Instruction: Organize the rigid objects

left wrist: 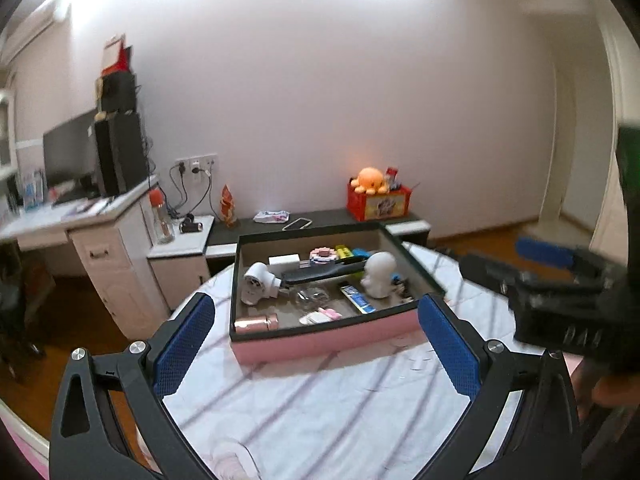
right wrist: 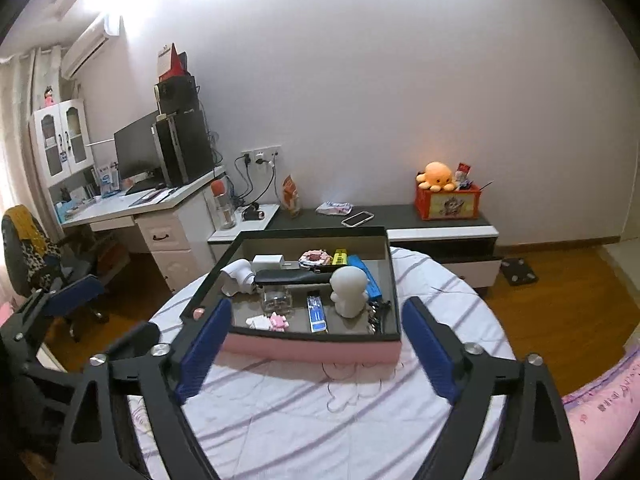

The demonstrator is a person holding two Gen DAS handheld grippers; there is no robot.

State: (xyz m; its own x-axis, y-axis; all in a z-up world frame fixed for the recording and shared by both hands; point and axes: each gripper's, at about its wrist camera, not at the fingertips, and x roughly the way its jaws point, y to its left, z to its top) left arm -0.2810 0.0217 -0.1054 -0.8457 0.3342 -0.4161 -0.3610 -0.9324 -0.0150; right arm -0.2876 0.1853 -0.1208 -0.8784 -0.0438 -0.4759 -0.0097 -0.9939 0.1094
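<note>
Two grippers face a pink box [right wrist: 312, 350] with a dark rim, which sits on a round table [right wrist: 320, 412] covered by a striped cloth, at the centre of both views. In the left wrist view the left gripper [left wrist: 316, 340] fills the lower frame, its blue pads [left wrist: 184, 344] spread wide with nothing between them, short of the box's near wall. In the right wrist view the right gripper [right wrist: 316, 344] occupies the lower centre, its pads [right wrist: 204, 344] likewise spread wide and empty, framing the near wall without touching it. The right gripper also appears blurred at the right edge of the left wrist view, and the left gripper shows at the far left of the right wrist view. Inside the box, a white figurine [right wrist: 350, 290] stands upright right of centre; a long black item [right wrist: 296, 277] lies across the middle behind it; a white plug-like object [right wrist: 238, 276] lies at the left; a blue-and-white pack [right wrist: 317, 314] lies flat near the front; a small pink-and-white item [right wrist: 268, 322] rests at the front left; a clear block [right wrist: 277, 300] sits centre; a white cube [right wrist: 267, 261] and small coloured pieces line the back wall. Behind the table, a low cabinet [right wrist: 440, 232] carries a red box [right wrist: 446, 204] topped by an orange plush [right wrist: 436, 176] and a phone [right wrist: 357, 218]. A desk [right wrist: 132, 204] with a monitor [right wrist: 136, 148] occupies the left.
</note>
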